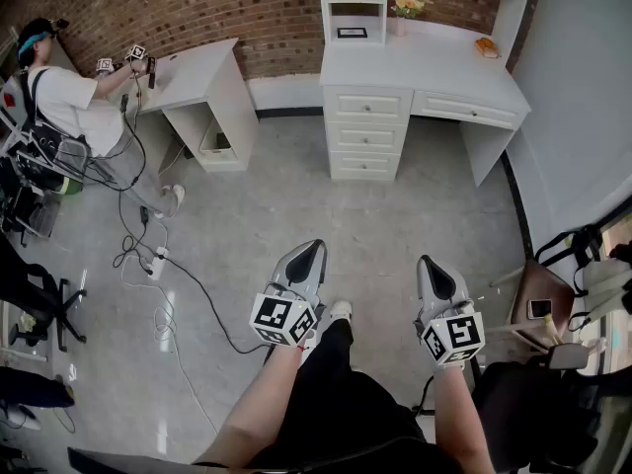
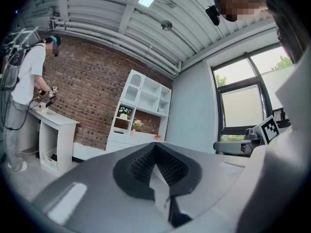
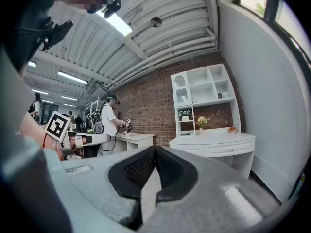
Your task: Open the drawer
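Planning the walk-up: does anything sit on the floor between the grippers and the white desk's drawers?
Nothing visible does. From the left gripper and right gripper to the drawers, only grey floor shows; the cables lie off to the left.

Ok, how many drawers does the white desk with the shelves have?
4 on the desk: top drawer, middle drawer and bottom drawer stacked in one column, plus a wide drawer picture-right of them. All look shut.
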